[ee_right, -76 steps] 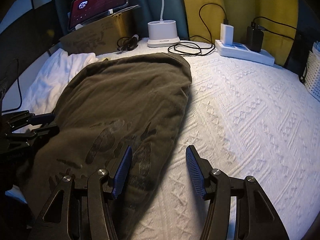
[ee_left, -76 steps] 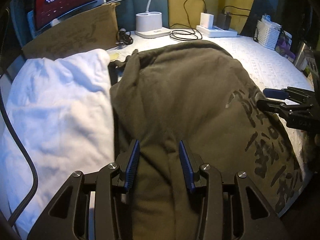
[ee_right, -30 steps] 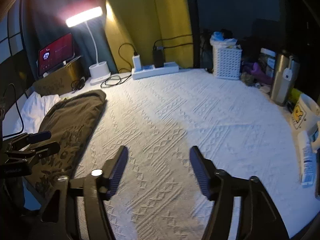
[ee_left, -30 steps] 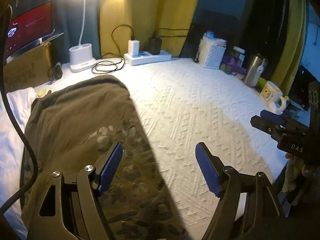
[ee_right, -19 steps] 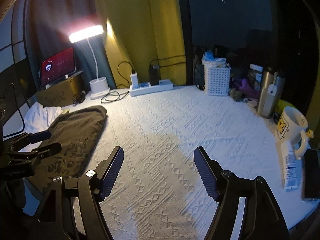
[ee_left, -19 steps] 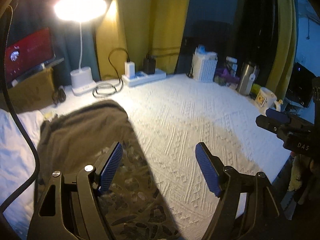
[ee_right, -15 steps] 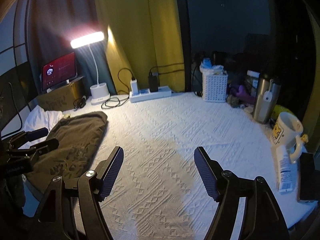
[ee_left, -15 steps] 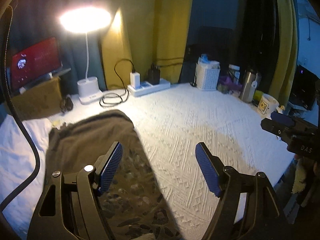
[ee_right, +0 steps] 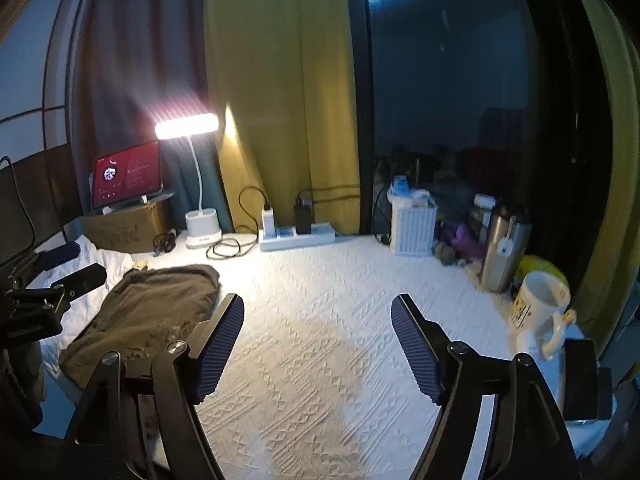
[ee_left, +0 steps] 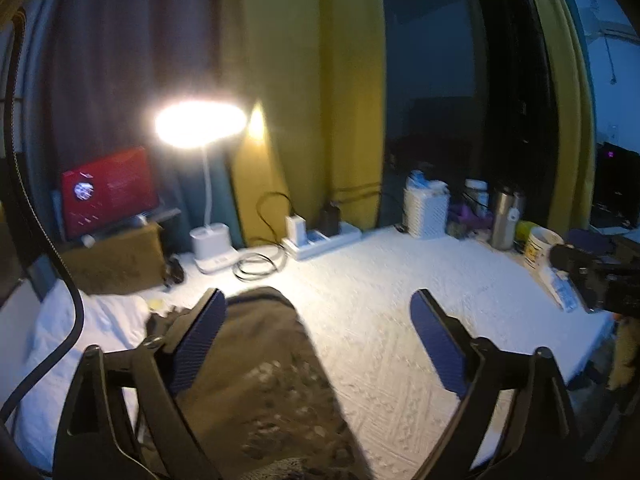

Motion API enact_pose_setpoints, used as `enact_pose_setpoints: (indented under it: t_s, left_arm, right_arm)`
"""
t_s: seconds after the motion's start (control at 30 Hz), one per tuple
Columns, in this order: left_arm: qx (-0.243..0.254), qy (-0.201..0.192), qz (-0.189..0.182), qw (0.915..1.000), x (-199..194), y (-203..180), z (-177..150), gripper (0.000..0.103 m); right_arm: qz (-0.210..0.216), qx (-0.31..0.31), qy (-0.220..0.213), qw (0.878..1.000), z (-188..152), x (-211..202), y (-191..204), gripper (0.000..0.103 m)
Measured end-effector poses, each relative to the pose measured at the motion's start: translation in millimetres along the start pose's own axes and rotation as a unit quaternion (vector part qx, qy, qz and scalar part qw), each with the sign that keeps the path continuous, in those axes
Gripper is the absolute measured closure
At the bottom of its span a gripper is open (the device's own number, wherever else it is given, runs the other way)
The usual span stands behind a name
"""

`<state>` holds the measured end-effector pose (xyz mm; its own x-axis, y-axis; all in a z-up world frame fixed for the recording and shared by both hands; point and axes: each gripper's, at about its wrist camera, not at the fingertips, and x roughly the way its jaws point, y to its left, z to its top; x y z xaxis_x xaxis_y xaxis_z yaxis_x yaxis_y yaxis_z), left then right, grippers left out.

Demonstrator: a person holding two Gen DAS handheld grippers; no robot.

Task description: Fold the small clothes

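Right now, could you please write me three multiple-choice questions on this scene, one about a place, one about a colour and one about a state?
1. Where does the olive garment lie?
A. on the white bedspread, beside the white cloth
B. inside the white basket
C. over the lamp

2. What colour is the tablet screen?
A. green
B. red
C. white

3. How does the right gripper stand?
A. shut on the garment
B. shut on nothing
C. open and holding nothing

Answers: 1 A, it lies flat on the bedspread by the cloth. 2 B, the screen glows red. 3 C, its pads are wide apart over bare bedspread.
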<state>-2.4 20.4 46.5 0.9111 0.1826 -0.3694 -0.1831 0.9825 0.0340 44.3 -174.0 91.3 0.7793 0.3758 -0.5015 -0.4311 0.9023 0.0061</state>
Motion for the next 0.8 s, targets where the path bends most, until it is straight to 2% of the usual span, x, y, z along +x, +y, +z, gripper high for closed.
enact_pose_setpoints:
  t_s: [0.1, 0.2, 0.47, 0.6, 0.8]
  left_arm:
    - [-0.001, -0.012, 0.016, 0.9998, -7, 3, 3, 0.007]
    - [0.000, -0.030, 0.021, 0.9993, -17, 4, 6, 0.007]
    - [-0.019, -0.072, -0.003, 0.9972, -46, 17, 18, 0.006]
    - [-0.020, -0.077, 0.003, 0.9968, -52, 24, 20, 0.006]
    - [-0.039, -0.081, 0.005, 0.9959, -58, 33, 18, 0.005]
  right_arm:
    - [-0.008, -0.007, -0.019, 1.000, 7, -13, 5, 0.016]
    - [-0.011, -0.011, -0.037, 0.999, 14, -26, 8, 0.015]
    - [-0.020, -0.012, -0.055, 0.998, 23, -50, 16, 0.014]
    - [-0.013, -0.001, -0.050, 0.999, 30, -60, 17, 0.009]
    - [-0.012, -0.008, -0.057, 0.998, 34, -69, 23, 0.008]
